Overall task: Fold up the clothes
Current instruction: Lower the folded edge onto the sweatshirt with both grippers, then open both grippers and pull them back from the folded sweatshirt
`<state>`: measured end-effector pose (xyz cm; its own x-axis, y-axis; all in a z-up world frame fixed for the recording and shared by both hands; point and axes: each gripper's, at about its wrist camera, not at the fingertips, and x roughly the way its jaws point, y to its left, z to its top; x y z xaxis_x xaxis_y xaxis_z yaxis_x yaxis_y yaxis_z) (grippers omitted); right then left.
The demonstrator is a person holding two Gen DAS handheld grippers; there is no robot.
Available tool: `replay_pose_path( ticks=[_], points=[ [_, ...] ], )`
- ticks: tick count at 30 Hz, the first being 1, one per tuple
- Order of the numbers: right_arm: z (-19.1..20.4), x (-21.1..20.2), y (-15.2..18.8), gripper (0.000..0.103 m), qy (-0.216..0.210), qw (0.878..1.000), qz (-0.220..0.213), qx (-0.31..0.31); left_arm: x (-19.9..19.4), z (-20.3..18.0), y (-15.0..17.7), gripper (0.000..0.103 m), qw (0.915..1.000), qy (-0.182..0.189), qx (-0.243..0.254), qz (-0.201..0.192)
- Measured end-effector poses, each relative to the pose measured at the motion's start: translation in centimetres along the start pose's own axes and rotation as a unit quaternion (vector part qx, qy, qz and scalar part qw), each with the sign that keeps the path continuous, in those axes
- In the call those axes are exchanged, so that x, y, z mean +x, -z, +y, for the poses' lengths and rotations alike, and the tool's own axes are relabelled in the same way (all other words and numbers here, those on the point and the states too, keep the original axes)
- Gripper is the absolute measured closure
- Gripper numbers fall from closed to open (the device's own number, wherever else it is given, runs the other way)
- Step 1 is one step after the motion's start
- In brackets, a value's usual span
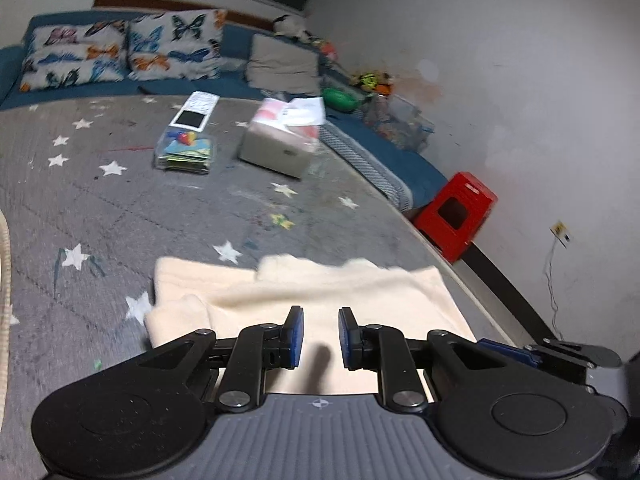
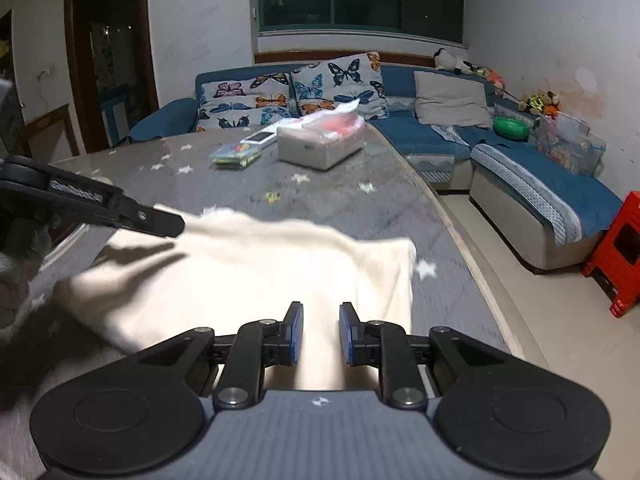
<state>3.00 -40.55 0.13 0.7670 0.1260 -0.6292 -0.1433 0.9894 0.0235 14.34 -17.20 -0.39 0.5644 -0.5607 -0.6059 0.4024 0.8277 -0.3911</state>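
A cream garment [image 2: 256, 272] lies spread on the grey star-printed worktop [image 1: 100, 200], at the near end, well apart from the grey tissue box [image 2: 320, 146] that stands farther up the same surface. The cloth is partly doubled over, with a thicker rumpled fold along its far edge, the edge nearer the tissue box.

The left tongs [image 1: 320, 336] hover above the near part of the garment with the two blue pads parted by a moderate gap; nothing is between them, only cloth lying below. The right tongs [image 2: 320, 334] stand the same way over the garment's near right portion, pads apart and gripping nothing. In the right wrist view, the left tool's black frame reaches in from the left over the garment's left corner.

Just left of the tissue box lies a clear case of coloured items [image 1: 186, 152], and beyond it a white remote-like device [image 1: 196, 110]. Behind the tissue box, a blue sofa [image 2: 520, 160] carries butterfly cushions [image 2: 336, 84].
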Motion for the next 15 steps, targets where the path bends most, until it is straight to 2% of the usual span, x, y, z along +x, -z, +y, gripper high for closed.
replay_pose_path(
  ticks=[8,11,15],
  points=[
    [-0.4,-1.8,2.0,0.084,0.020,1.000,-0.007,0.018,-1.6,-2.4,3.4,0.083,0.9981,0.005,0.061,0.007],
    [-0.2,-2.5,2.0,0.084,0.025,0.999,-0.014,0.015,-2.1,-2.8,4.2,0.083,0.9976,0.006,0.069,0.006],
    [1.0,-2.8,1.9,0.084,0.007,1.000,-0.022,-0.004,-2.1,-3.0,4.8,0.083,0.9975,0.005,0.070,0.008]
  ],
)
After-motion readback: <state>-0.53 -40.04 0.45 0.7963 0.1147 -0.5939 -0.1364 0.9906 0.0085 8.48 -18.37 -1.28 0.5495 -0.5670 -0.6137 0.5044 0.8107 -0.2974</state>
